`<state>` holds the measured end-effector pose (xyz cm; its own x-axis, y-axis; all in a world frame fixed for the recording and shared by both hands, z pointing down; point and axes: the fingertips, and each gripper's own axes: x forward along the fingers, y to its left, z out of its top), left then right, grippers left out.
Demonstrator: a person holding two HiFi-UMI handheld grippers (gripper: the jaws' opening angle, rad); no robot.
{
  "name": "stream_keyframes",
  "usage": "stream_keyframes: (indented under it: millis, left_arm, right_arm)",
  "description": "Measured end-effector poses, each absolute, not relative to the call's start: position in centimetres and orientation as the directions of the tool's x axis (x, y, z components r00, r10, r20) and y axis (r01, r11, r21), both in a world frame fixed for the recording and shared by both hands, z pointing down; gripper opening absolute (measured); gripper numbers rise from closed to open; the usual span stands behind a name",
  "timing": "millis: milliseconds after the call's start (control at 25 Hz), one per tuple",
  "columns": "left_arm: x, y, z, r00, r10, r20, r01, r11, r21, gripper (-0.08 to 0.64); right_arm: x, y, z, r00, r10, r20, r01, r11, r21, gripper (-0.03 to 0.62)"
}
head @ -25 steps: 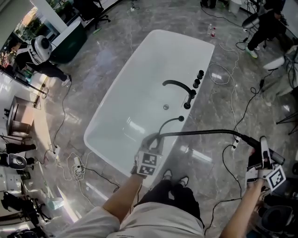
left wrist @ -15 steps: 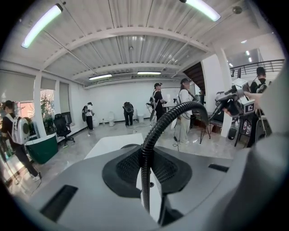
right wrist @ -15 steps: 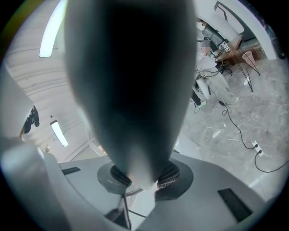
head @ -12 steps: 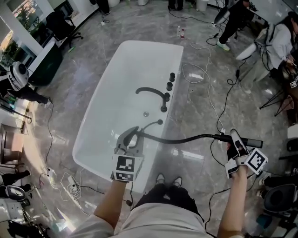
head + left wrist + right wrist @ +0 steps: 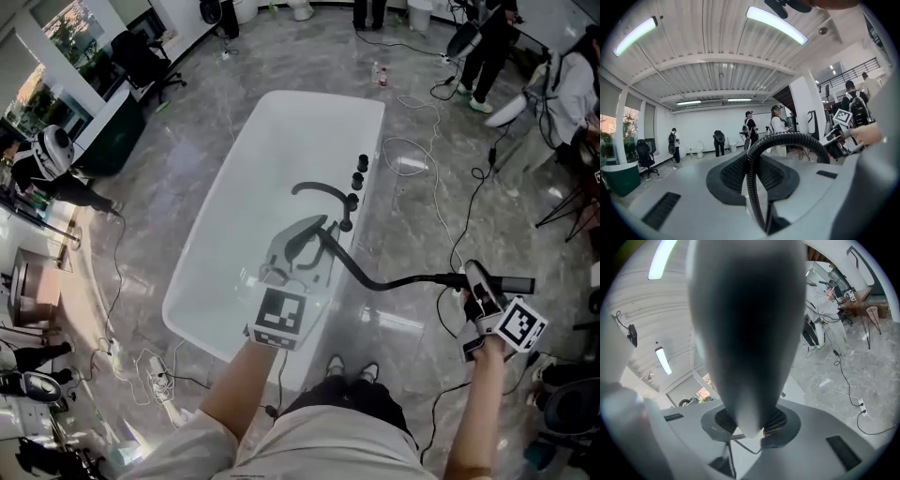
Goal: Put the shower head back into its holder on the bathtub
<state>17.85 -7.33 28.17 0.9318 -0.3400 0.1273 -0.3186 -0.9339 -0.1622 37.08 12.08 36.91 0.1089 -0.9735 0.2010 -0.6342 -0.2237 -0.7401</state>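
Your tub (image 5: pixel 272 150) is white. The tap (image 5: pixel 323 193) and knobs (image 5: pixel 359 173) are black. The hose (image 5: pixel 375 281) is black with tiny ribs. The shower head (image 5: pixel 514 284) is dark. The floor (image 5: pixel 169 150) is grey with pale streaks. Your left gripper (image 5: pixel 305 246) and right gripper (image 5: pixel 475 277) are grey, with black-and-white square marks.

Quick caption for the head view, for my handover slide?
Left gripper clamps the black hose above the white bathtub; right gripper grips the shower head beside it.
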Motion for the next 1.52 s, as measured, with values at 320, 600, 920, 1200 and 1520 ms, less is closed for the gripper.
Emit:
stream_keyframes:
  millis: [320, 600, 920, 1200, 1520]
  left_arm:
    - [21.2, -7.1, 21.1, 0.960, -0.279, -0.031, -0.280, -0.945, -0.169, 0.052]
    - [22.8, -6.8, 17.3, 0.971, -0.208, -0.119, -0.227, -0.957, -0.183, 0.054]
    - [27.4, -8.0, 16.0, 0.970, -0.194, -0.146, -0.218, -0.960, -0.175, 0.054]
    - [33.2, -10.8, 15.6, 0.954, -0.256, -0.154, -0.280, -0.945, -0.169, 0.054]
    - [35.2, -13.1, 18.7, 0.924, -0.353, -0.146, -0.374, -0.915, -0.151, 0.054]
  right_arm:
    - [36.1, 9.5, 33.8, 0.082, -0.986, 0.147, -0.653, -0.164, -0.739, 0.112]
    - [34.3, 7.6, 32.9, 0.074, -0.986, 0.150, -0.663, -0.161, -0.731, 0.114]
    - [38.4, 5.5, 33.5, 0.054, -0.986, 0.161, -0.668, -0.155, -0.728, 0.114]
    - [44.6, 1.3, 33.9, -0.041, -0.984, 0.173, -0.669, -0.101, -0.737, 0.113]
    - [48.1, -1.8, 35.2, -0.127, -0.971, 0.201, -0.715, -0.051, -0.697, 0.114]
